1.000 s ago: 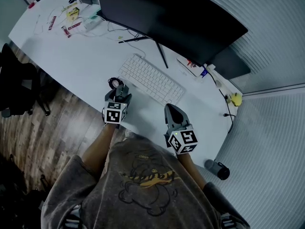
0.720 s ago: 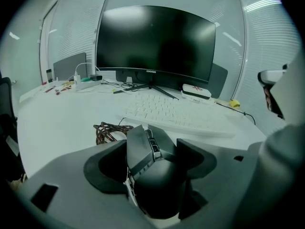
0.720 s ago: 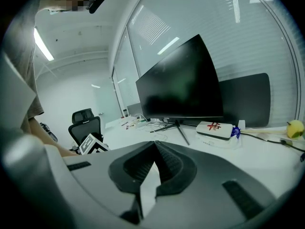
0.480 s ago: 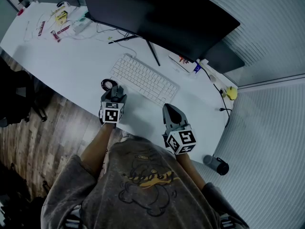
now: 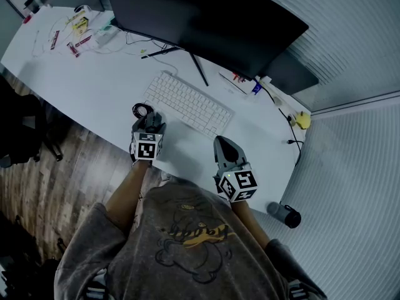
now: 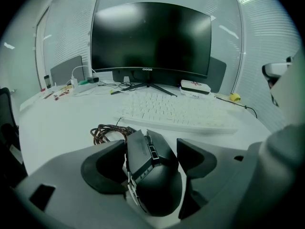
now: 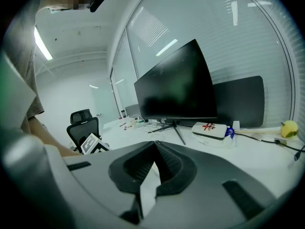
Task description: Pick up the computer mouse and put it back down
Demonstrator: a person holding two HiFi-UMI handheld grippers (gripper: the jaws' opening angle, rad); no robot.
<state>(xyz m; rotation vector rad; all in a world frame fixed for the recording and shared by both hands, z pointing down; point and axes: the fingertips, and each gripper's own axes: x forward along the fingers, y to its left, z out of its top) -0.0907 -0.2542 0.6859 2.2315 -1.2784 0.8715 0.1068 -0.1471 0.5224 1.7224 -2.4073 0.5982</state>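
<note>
The black computer mouse (image 6: 155, 175) lies between the jaws of my left gripper (image 6: 151, 149), tilted a little to the left, and the pads press against both its sides. Its braided cable (image 6: 107, 131) is coiled just ahead of it. Whether the mouse rests on the white desk (image 6: 62, 123) or is just off it, I cannot tell. In the head view the left gripper (image 5: 153, 122) and mouse (image 5: 155, 117) sit near the desk's front edge, left of the keyboard's near corner. My right gripper (image 5: 224, 144) hovers to the right, shut and empty; its jaws (image 7: 155, 144) meet.
A white keyboard (image 5: 187, 105) lies just beyond both grippers, with a large dark monitor (image 5: 200, 17) behind it. Small items and cables clutter the desk's far left (image 5: 81, 30). A yellow object (image 5: 302, 121) sits at the right end. A dark chair (image 5: 19, 136) and a bottle (image 5: 284, 216) stand off the desk.
The head view has shifted slightly. Both grippers stay about where they were relative to the keyboard, the left one still at the mouse.
</note>
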